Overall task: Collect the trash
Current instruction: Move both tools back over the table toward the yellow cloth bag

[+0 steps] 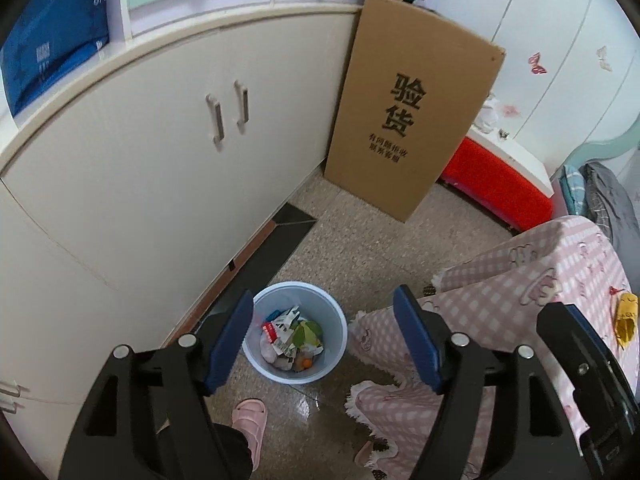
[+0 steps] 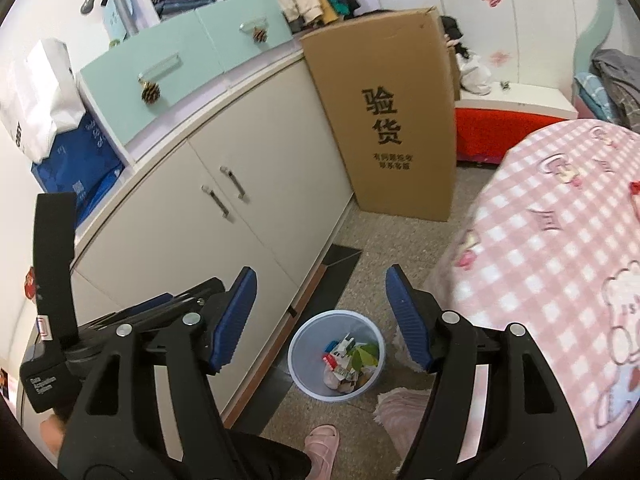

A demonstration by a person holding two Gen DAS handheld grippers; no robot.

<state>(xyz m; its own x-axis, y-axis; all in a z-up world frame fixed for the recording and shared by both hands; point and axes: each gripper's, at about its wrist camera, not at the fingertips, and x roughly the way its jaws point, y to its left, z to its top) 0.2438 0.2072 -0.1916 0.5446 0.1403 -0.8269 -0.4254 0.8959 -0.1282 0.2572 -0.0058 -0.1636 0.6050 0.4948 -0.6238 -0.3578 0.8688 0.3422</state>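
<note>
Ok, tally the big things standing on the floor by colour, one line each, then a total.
Blue: 1, the waste bin
Brown: 1, the cardboard box
Red: 1, the red storage box
Pink: 1, the slipper
Total: 4

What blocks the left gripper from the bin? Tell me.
Nothing visible. The left gripper is open and empty above the bin, whose mouth is uncovered, with trash inside. The pink cloth hangs to its right, clear of the rim.

The bin [image 1: 256, 354] is pale blue. The cloth [image 2: 560, 240] is pink-and-white checked; the carton [image 1: 412, 108] is brown, the slipper [image 1: 250, 420] pink.
</note>
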